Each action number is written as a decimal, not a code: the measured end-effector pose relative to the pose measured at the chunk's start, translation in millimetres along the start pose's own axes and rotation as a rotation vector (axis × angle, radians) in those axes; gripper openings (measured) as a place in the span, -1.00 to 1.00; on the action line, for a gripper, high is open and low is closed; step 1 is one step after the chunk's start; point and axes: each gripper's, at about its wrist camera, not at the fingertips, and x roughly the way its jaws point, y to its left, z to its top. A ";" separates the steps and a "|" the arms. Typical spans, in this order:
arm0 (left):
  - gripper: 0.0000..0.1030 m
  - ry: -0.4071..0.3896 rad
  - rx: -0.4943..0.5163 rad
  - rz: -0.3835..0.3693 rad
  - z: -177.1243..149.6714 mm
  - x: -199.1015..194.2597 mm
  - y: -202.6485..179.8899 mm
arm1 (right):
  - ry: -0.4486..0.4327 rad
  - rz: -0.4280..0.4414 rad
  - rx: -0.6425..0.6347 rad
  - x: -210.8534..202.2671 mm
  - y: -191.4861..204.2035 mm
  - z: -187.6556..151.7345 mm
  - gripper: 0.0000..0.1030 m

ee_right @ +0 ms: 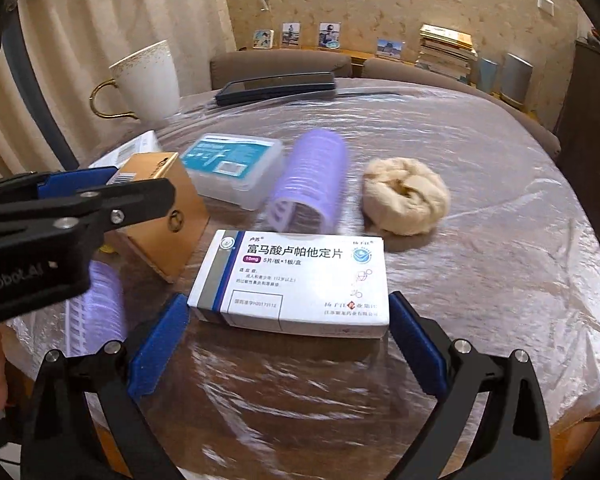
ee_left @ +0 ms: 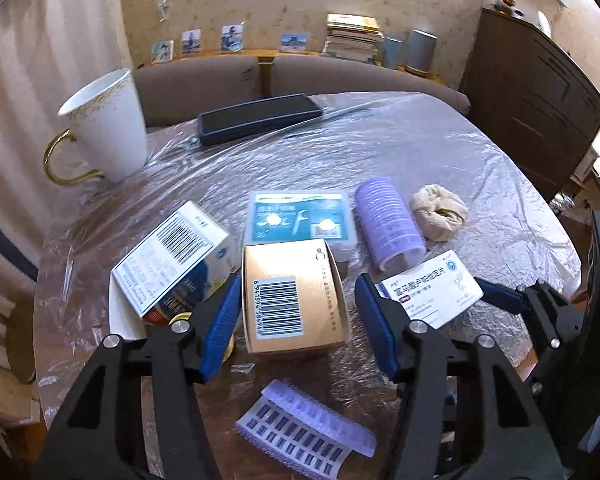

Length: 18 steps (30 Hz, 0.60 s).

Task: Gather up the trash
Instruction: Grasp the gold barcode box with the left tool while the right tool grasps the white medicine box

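A tan cardboard box [ee_left: 294, 300] with a barcode lies between the open blue fingers of my left gripper [ee_left: 296, 316]; the pads stand beside it with small gaps. It also shows in the right wrist view [ee_right: 168, 208]. A white medicine box [ee_right: 296, 280] lies between the open fingers of my right gripper [ee_right: 288, 340], the pads at its two ends. It also shows in the left wrist view [ee_left: 432, 288]. A crumpled beige wad [ee_right: 406, 196] lies on the plastic-covered table [ee_right: 480, 240], also in the left wrist view [ee_left: 440, 210].
A white and blue box [ee_left: 176, 256], a teal floss case [ee_left: 300, 220], two purple hair rollers [ee_left: 390, 220] [ee_left: 304, 428], a white mug [ee_left: 108, 124] with gold handle and a dark phone [ee_left: 260, 118] lie on the table. Sofa and dark cabinet [ee_left: 540, 92] stand behind.
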 end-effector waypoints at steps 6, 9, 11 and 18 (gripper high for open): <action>0.15 0.031 0.028 -0.010 0.2 10.3 -7.2 | 0.008 -0.017 0.020 -0.2 -13.0 -4.3 0.87; 0.15 0.043 0.036 -0.008 -1.6 14.9 -8.5 | 0.007 -0.020 0.009 0.1 -13.7 -5.0 0.87; 0.15 0.053 0.040 -0.003 -3.0 18.9 -8.0 | 0.009 -0.020 0.007 1.0 -14.0 -4.2 0.87; -0.06 0.071 0.040 0.000 -6.1 24.0 -3.9 | 0.004 -0.017 0.006 1.3 -12.6 -3.6 0.87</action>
